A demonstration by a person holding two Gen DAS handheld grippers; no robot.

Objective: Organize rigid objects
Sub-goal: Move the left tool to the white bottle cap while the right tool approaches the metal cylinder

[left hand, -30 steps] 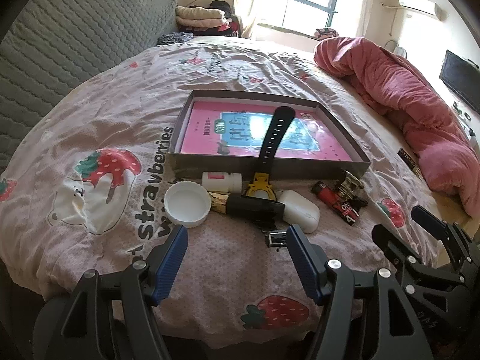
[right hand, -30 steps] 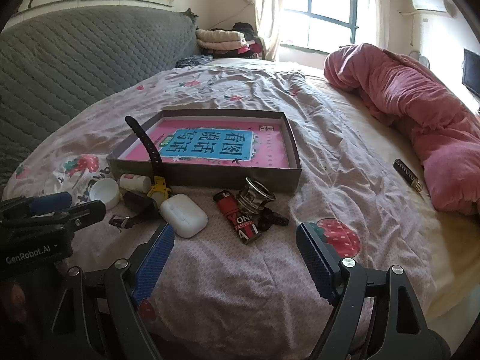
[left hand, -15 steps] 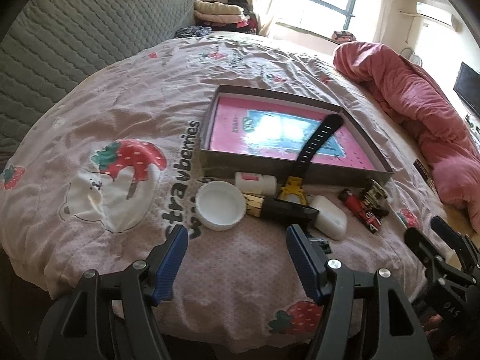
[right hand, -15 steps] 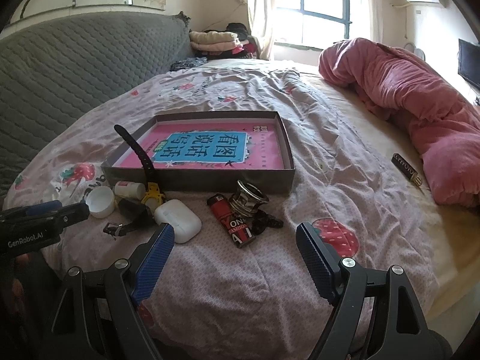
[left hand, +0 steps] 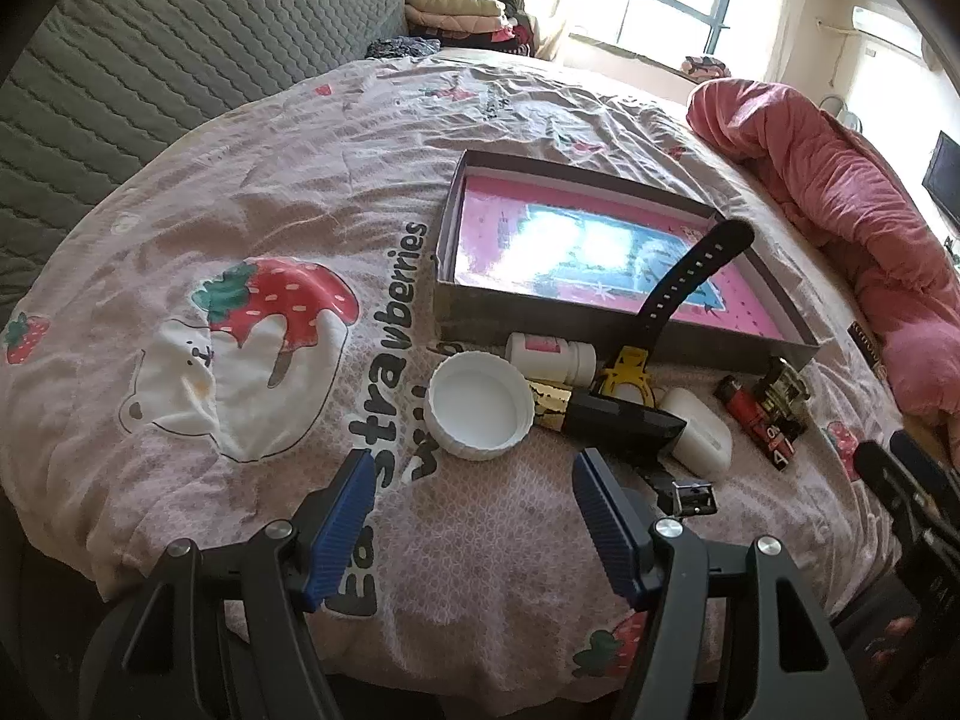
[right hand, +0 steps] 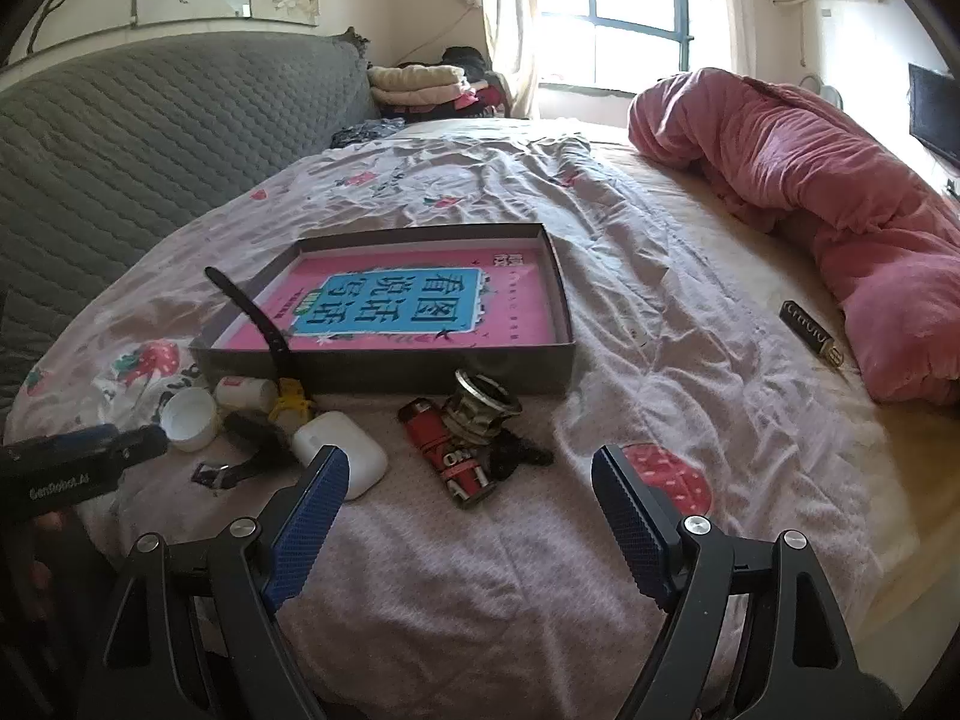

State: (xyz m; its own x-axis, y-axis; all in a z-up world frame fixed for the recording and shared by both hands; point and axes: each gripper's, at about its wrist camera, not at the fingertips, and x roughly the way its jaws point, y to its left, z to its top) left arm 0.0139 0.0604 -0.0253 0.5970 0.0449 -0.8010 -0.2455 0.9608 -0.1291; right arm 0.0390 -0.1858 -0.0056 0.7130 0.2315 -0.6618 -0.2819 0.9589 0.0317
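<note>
Your shallow cardboard box [right hand: 564,324] holds only a glossy pink book [right hand: 408,312]; a black perforated watch strap [left hand: 690,276] leans over its near wall. Along that wall lie a round white cap [left hand: 480,405], small white bottle [left hand: 549,354], smooth white earbud case [right hand: 342,453], red lighter [right hand: 444,450] and metal ring piece [right hand: 483,408]. Your left gripper [left hand: 474,516] and right gripper [right hand: 468,510] hover with jaws spread wide, gripping nothing.

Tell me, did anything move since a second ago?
Only the left gripper moved: it swung left and came in toward the white cap, fingers open and empty. The right gripper hardly shifted, also open. Everything on the bed and the box stayed put.
</note>
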